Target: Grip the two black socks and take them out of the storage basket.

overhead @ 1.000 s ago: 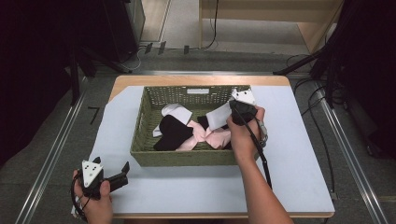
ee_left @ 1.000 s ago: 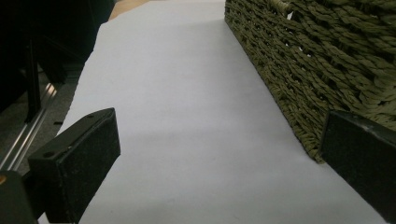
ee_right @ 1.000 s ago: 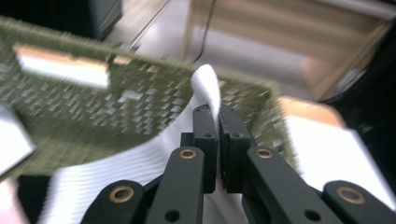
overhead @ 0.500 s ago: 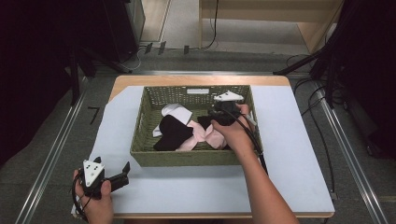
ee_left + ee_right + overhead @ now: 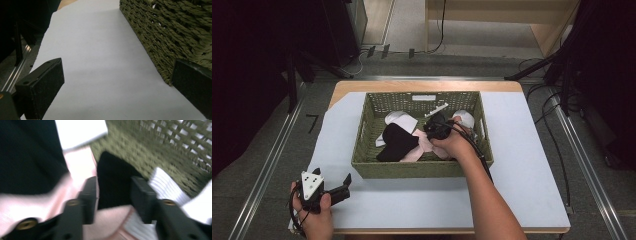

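Note:
A woven olive basket (image 5: 422,169) holds several socks: a large black one (image 5: 397,141), pink ones (image 5: 422,142) and white ones (image 5: 399,119). My right gripper (image 5: 432,131) is down inside the basket at its right middle. In the right gripper view its jaws (image 5: 113,195) sit close together on a smaller black sock (image 5: 113,177), with a pink sock (image 5: 80,167) to the left and a ribbed white sock (image 5: 165,185) to the right. My left gripper (image 5: 346,183) rests open over the white sheet (image 5: 100,62), in front of the basket's left corner (image 5: 170,37), holding nothing.
The basket stands on a white sheet covering a wooden table (image 5: 362,86). Bare sheet lies left, right (image 5: 522,150) and in front of the basket. A white label (image 5: 421,98) sits on the basket's far wall. Cables and dark stands surround the table.
My right gripper dropped from the basket's far right rim, moved left into the basket and onto the socks. The left gripper stayed put.

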Motion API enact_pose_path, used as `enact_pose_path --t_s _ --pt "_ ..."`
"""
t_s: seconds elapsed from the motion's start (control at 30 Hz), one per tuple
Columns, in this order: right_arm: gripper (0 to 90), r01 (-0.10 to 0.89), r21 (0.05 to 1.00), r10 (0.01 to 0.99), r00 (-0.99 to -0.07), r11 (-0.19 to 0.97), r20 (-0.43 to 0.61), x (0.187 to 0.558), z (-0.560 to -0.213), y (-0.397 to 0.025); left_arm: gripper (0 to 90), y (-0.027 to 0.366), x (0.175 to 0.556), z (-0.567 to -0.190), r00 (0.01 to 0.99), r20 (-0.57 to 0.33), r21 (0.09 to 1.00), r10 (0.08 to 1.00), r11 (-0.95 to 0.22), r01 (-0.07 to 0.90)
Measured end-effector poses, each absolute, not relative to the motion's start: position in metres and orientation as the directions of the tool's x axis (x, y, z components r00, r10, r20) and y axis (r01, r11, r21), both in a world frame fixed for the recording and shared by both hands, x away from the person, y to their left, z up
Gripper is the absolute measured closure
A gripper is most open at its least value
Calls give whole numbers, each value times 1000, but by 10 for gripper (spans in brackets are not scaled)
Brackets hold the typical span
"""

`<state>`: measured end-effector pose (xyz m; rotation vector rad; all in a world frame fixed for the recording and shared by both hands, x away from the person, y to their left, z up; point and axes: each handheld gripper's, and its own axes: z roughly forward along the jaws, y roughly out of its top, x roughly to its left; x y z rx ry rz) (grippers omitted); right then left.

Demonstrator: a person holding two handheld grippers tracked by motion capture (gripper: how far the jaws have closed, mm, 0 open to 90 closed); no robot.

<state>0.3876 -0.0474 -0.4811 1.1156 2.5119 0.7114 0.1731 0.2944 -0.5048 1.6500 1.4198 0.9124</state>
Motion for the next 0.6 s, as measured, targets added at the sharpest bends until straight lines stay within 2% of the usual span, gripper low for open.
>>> enact_pose_path --t_s 0.03,0.1,0.17,0.4,0.6 --pt "695 605 550 754 -653 575 -71 388 -481 -47 0 294 173 -505 125 38 890 991 -90 447" --pt "802 610 507 740 -667 609 -88 387 -482 -46 0 295 173 -505 126 36 890 991 -89 447" --pt "893 614 522 754 -652 591 -87 386 -472 -45 0 295 173 -505 127 34 889 991 -88 448" --pt "900 535 716 785 -618 449 -30 378 -445 -58 0 295 174 -505 131 32 888 991 -88 450" --pt "900 317 867 702 -711 384 -51 355 -427 -59 0 294 174 -505 130 35 886 991 -91 455"
